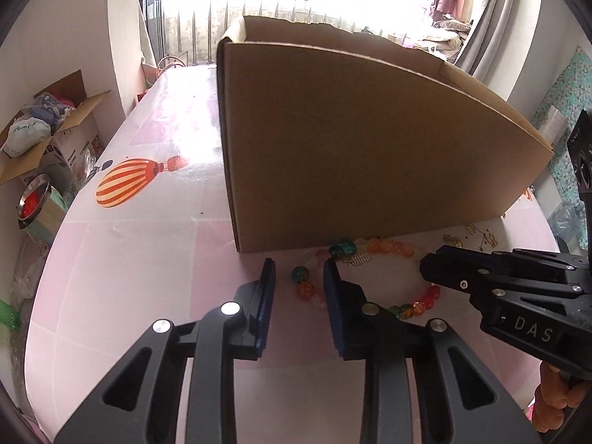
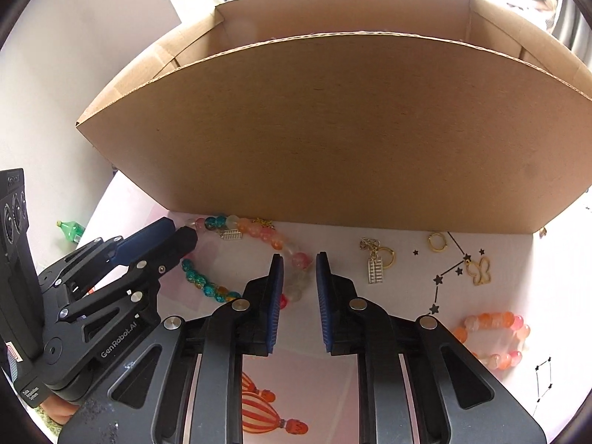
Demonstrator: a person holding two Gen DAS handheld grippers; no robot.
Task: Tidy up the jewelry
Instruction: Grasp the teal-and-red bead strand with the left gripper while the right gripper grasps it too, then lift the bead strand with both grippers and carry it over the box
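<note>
Brown cardboard box (image 2: pixel 333 129); multicolour bead bracelet (image 2: pixel 259 233); pink tablecloth (image 1: pixel 148 259), orange-striped balloon print (image 1: pixel 125 183).

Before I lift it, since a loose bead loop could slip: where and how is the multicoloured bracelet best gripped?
Probably from above, pinching one stretch of beads across the strand. The multicoloured bracelet lies flat as an open loop on the table in front of the box; its near arc is clear of the box, so the right gripper, already astride it, suits.

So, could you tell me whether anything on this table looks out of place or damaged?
The jewelry lies loose on the table rather than in the cardboard box: a multicolored bead bracelet, an orange bead bracelet and small gold charms. The box's far top edge looks roughly torn.
</note>
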